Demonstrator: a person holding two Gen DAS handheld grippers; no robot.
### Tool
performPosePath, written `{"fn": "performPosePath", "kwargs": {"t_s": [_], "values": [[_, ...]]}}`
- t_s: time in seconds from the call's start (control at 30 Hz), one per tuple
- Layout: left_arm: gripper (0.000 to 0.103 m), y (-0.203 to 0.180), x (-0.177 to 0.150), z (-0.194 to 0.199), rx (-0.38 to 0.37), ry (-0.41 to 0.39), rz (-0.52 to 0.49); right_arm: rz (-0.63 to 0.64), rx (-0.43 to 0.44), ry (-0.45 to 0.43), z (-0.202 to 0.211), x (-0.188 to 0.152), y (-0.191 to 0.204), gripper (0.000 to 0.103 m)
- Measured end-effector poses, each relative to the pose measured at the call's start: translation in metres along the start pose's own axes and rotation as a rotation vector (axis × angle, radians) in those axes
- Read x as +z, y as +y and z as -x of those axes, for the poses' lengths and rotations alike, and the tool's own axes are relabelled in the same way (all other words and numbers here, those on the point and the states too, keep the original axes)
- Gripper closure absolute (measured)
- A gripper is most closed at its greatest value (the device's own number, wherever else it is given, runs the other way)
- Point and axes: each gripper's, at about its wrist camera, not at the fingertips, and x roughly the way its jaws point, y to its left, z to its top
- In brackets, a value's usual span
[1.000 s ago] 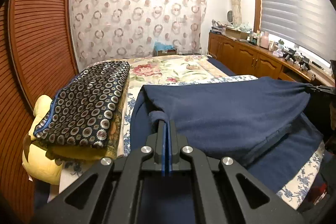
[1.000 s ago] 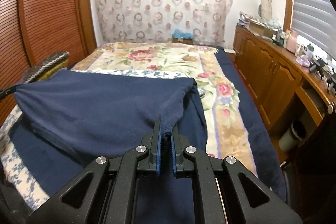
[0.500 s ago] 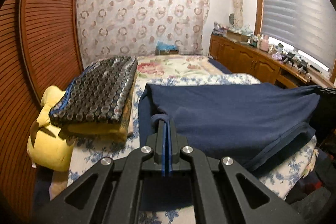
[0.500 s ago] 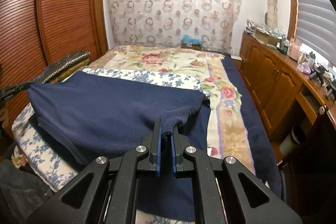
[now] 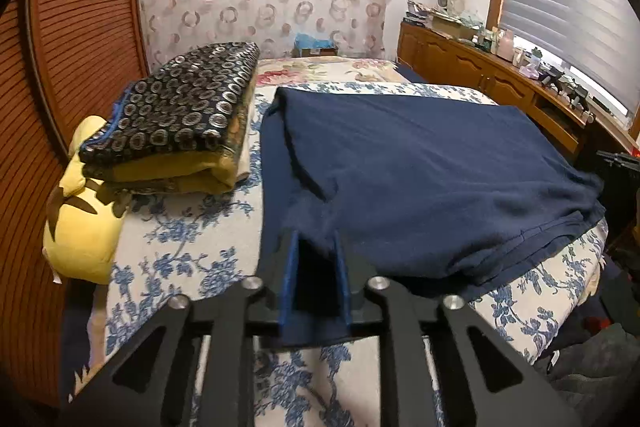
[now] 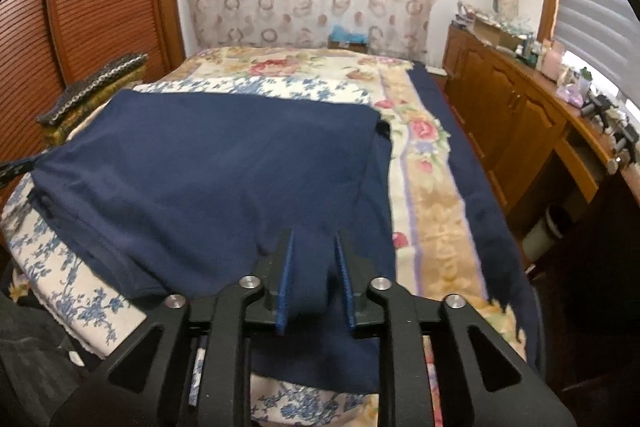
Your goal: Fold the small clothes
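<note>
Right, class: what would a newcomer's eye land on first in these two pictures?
The navy garment folded across the floral bedspread, its near edge between the opening jaws of the left gripper and the right gripper. Next, the circle-patterned stack beside it.

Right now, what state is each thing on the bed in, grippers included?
left gripper: jaws opening, navy cloth between them.
right gripper: jaws opening, navy cloth between them.
navy garment: folded over, lying on the bed.
patterned cloth stack: folded, beside it.
yellow plush: under the stack's edge.
</note>
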Motion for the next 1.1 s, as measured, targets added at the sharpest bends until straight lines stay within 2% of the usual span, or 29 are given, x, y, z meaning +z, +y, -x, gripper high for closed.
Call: {"fn": "performPosePath", "kwargs": {"t_s": [0.13,0.2,0.57,0.73,1.0,1.1], "values": [[0.076,0.002,0.002,0.008,0.009,-0.015,-0.002,0.017,0.004,-0.029,0.002,0.008,0.004,0.064],[0.076,0.002,0.004,0.008,0.010,-0.019,-0.004,0.035,0.015,-0.036,-0.002,0.012,0.011,0.062],[0.073,0.004,0.009,-0.023,0.025,0.040,-0.016,0.114,0.142,-0.017,-0.053,0.022,0.068,0.058],[0.072,0.004,0.007,-0.034,0.034,0.063,-0.016,0.135,0.157,0.011,-0.072,0.020,0.085,0.058],[0.071,0.009,-0.001,-0.047,0.041,0.098,-0.009,0.127,0.154,0.061,-0.086,0.005,0.090,0.057],[0.071,0.009,-0.005,-0.051,0.042,0.113,-0.004,0.128,0.138,0.049,-0.084,-0.001,0.092,0.057]]}}
